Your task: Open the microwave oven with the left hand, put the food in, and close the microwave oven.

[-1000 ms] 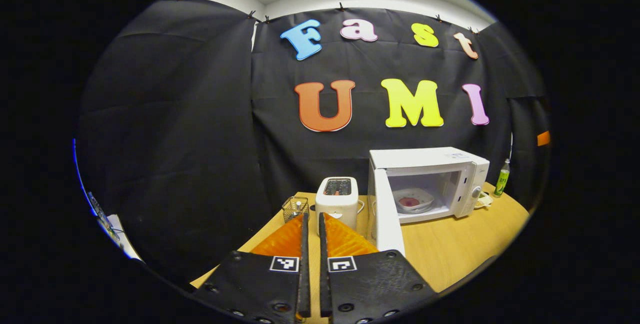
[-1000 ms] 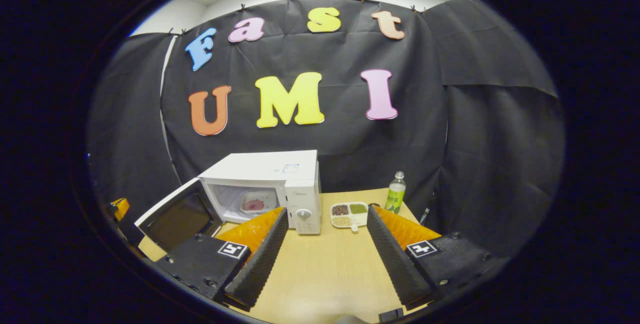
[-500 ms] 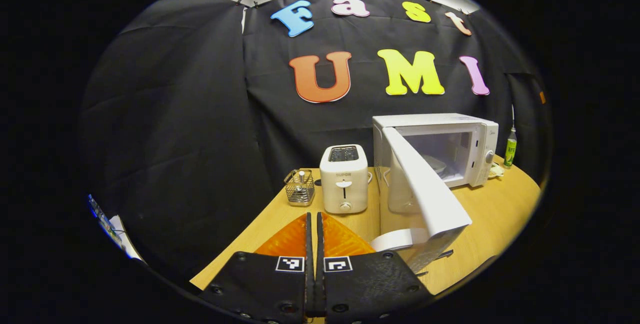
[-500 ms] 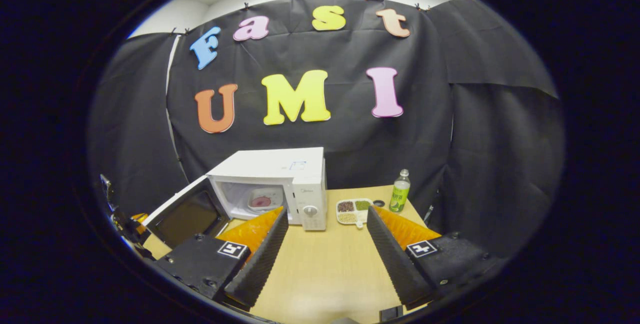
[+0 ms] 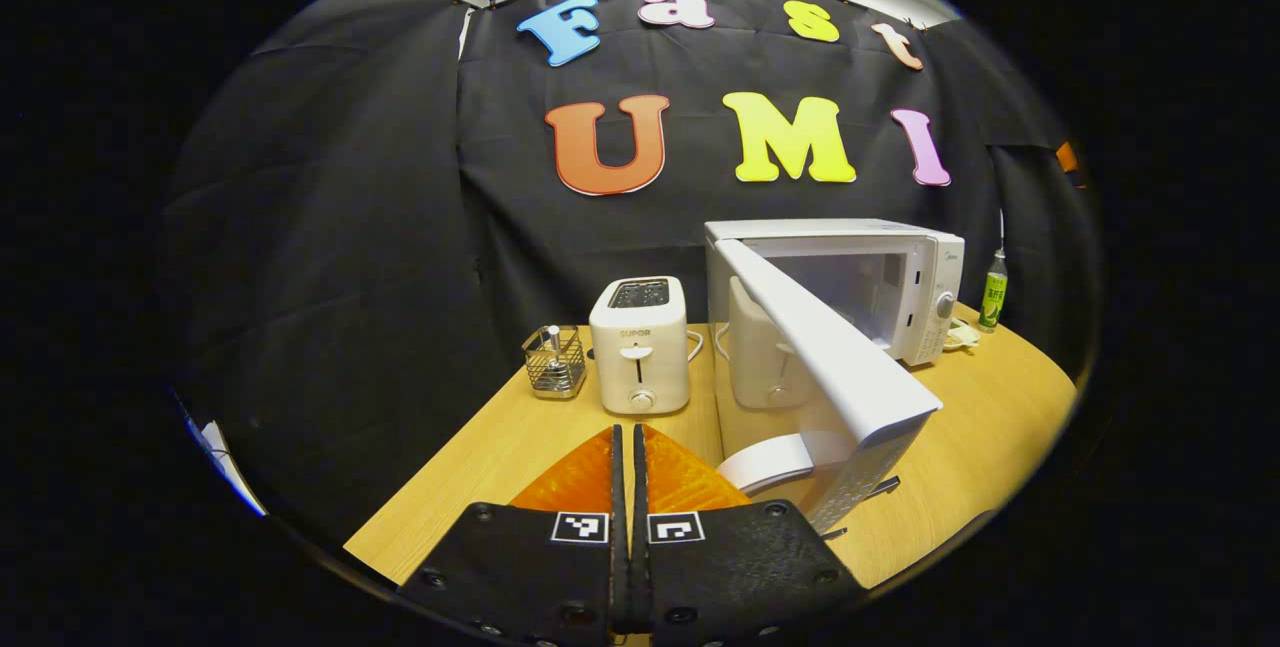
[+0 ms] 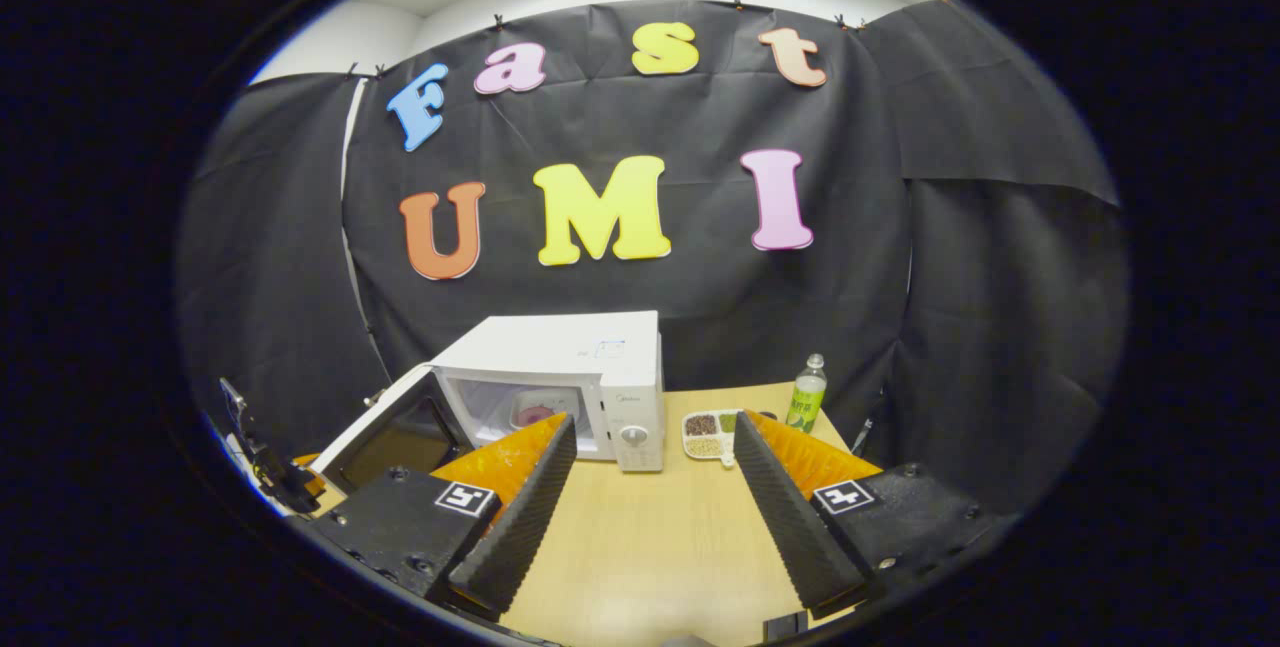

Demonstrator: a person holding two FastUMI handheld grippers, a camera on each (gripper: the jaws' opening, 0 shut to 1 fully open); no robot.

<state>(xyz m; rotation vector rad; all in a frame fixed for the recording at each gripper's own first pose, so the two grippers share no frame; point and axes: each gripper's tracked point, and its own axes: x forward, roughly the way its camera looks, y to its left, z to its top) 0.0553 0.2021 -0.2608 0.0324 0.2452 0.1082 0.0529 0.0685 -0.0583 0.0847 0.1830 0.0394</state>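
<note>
With the plate of food [image 6: 535, 413] already inside the microwave [image 6: 560, 367], closing the door [image 5: 825, 367] is the step in hand. Left gripper [image 5: 627, 447]: fingers together, holding nothing, just beside the door's outer face. Push near the free edge, away from the hinge, and follow the swing until the latch engages. Right gripper [image 6: 650, 487]: fingers apart, empty, over the table [image 6: 650, 547]. A toaster [image 5: 640, 342] and wire basket [image 5: 553, 362] stand left of the door; a snack tray [image 6: 708, 434] and bottle [image 6: 805, 395] stand right, all outside its arc.
</note>
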